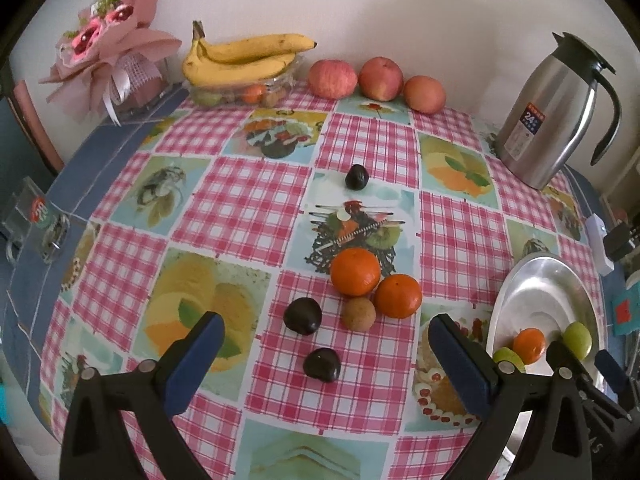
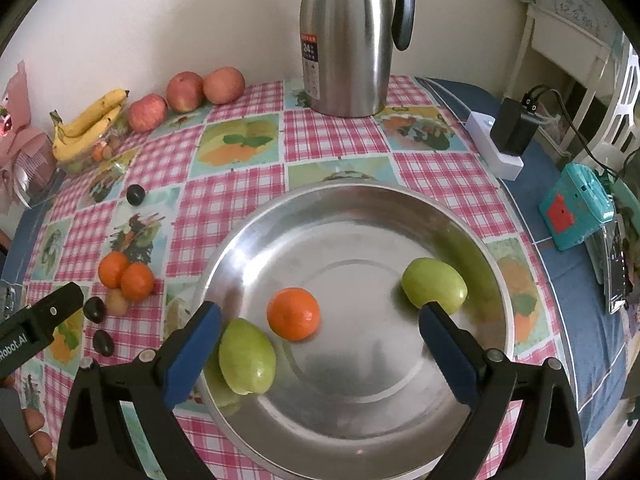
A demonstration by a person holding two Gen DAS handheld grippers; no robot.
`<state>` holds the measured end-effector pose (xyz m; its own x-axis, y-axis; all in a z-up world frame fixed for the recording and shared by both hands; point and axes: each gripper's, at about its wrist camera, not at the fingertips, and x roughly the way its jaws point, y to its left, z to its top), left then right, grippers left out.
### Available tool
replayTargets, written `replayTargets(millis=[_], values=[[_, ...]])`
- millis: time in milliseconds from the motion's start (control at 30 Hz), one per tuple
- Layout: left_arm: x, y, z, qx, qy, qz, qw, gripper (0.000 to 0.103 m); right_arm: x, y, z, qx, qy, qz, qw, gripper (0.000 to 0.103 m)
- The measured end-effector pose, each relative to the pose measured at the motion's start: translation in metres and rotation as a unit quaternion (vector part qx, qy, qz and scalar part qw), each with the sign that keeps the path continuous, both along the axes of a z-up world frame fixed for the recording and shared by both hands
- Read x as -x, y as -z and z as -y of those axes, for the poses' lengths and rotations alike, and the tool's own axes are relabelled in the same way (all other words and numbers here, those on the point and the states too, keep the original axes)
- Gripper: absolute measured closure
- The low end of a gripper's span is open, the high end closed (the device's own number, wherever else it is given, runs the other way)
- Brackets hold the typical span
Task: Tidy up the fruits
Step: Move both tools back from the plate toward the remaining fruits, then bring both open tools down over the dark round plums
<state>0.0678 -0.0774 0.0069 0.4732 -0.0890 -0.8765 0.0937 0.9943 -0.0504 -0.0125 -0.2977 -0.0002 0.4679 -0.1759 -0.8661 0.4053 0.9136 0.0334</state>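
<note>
My left gripper (image 1: 326, 350) hangs with fingers spread wide and empty over the loose fruit on the bench; the nearest dark plum (image 1: 321, 364) lies right between them, left of the steel dish (image 2: 360, 208). My right gripper (image 2: 320, 344), equally wide and empty, hovers over the dish, so the left is nearer.

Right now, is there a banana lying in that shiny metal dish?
No. The metal dish holds only one orange and two green fruits; the bananas lie far back by the wall.
</note>
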Motion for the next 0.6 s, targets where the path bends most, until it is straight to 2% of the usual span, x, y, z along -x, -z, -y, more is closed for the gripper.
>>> replayTargets(millis=[167, 400, 600], values=[[0.001, -0.001, -0.004, 0.002, 0.007, 0.001, 1.0000, 0.000, -0.001, -0.009, -0.008, -0.010, -0.005, 0.012, 1.000, 0.004], [-0.001, -0.006, -0.024, 0.011, -0.013, 0.007, 0.9998, 0.000, -0.008, -0.024, -0.029, -0.013, -0.022, 0.024, 0.999, 0.004], [-0.006, -0.011, -0.049, 0.013, -0.042, 0.017, 0.9989, 0.000, -0.022, -0.020, -0.061, -0.008, -0.066, 0.004, 0.998, 0.004]])
